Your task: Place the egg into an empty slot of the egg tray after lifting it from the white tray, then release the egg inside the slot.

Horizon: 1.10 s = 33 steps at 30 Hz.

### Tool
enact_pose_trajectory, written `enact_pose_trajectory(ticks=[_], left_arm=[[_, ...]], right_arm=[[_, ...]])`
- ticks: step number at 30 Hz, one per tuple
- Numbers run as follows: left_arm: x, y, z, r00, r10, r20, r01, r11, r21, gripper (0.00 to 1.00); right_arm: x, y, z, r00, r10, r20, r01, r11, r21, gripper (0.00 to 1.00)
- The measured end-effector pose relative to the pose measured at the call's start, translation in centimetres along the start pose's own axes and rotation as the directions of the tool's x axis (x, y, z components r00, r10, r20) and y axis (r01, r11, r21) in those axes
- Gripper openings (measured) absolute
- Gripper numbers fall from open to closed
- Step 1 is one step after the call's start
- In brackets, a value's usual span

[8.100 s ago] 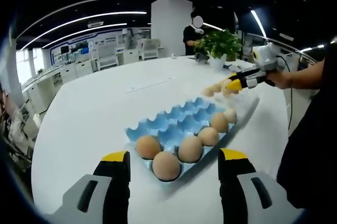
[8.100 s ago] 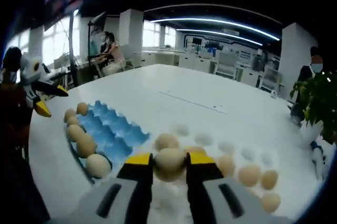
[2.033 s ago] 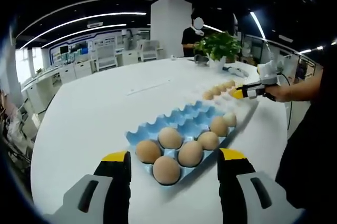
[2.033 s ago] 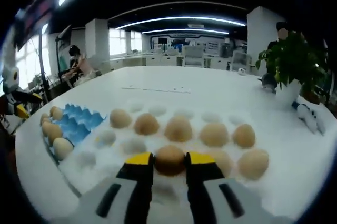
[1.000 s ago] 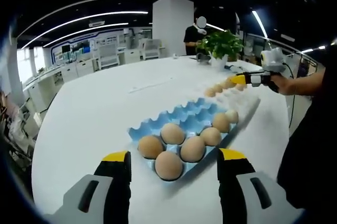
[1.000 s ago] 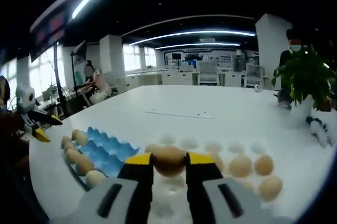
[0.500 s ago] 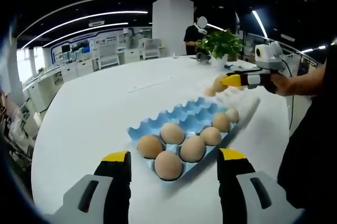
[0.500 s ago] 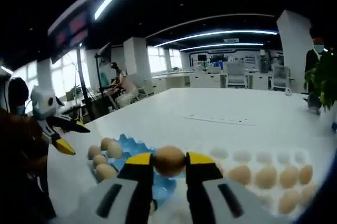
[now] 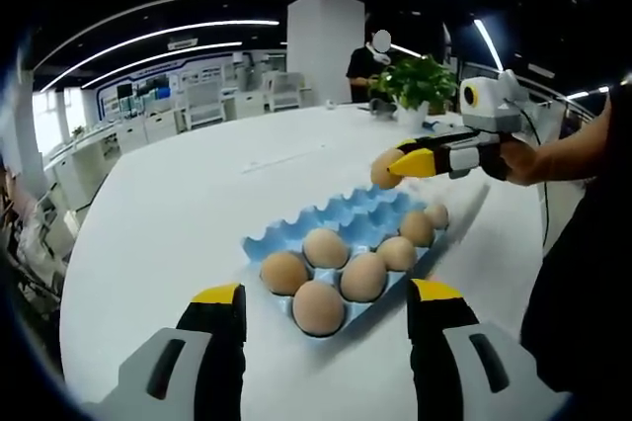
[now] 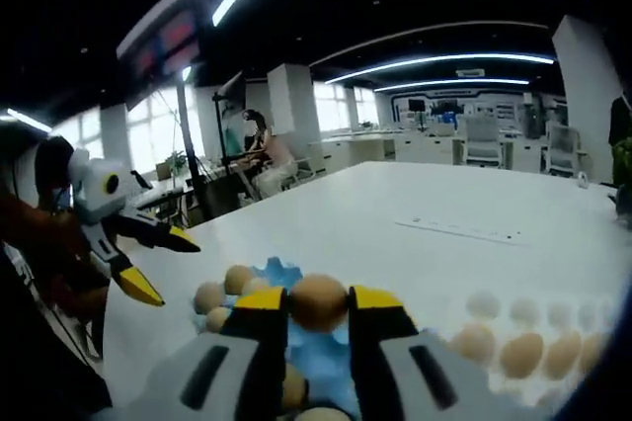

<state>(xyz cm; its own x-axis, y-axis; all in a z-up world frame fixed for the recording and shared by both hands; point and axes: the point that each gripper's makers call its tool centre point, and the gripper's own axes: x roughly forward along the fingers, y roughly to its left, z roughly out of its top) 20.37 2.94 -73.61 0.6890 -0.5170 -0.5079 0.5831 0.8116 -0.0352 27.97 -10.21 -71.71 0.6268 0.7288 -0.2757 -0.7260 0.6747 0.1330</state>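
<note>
My right gripper (image 10: pixel 318 300) is shut on a brown egg (image 10: pixel 318 302) and holds it in the air above the blue egg tray (image 10: pixel 321 357). In the left gripper view the same right gripper (image 9: pixel 395 166) reaches in from the right with the egg (image 9: pixel 383 168) over the far end of the blue tray (image 9: pixel 341 215), which holds several eggs in its near slots. My left gripper (image 9: pixel 326 293) stands open in front of the tray's near end with nothing in it. The white tray (image 10: pixel 523 314) with several eggs lies at the right.
Everything rests on a big white round table (image 9: pixel 178 213). A potted plant (image 9: pixel 420 85) stands at its far side, with a person (image 9: pixel 367 65) behind it. The left gripper (image 10: pixel 163 268) and the holder's arm fill the left edge of the right gripper view.
My right gripper has lifted the egg off the white tray and carried it over to the blue tray. The left gripper has stayed put and open.
</note>
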Motion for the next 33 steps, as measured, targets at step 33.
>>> enact_pose_trajectory(ticks=[33], left_arm=[[0.2, 0.2, 0.1, 1.0, -0.005, 0.0, 0.005, 1.0, 0.004, 0.66]], right_arm=[[4.5, 3.6, -4.3, 0.979, 0.134, -0.156, -0.133, 0.991, 0.016, 0.23]])
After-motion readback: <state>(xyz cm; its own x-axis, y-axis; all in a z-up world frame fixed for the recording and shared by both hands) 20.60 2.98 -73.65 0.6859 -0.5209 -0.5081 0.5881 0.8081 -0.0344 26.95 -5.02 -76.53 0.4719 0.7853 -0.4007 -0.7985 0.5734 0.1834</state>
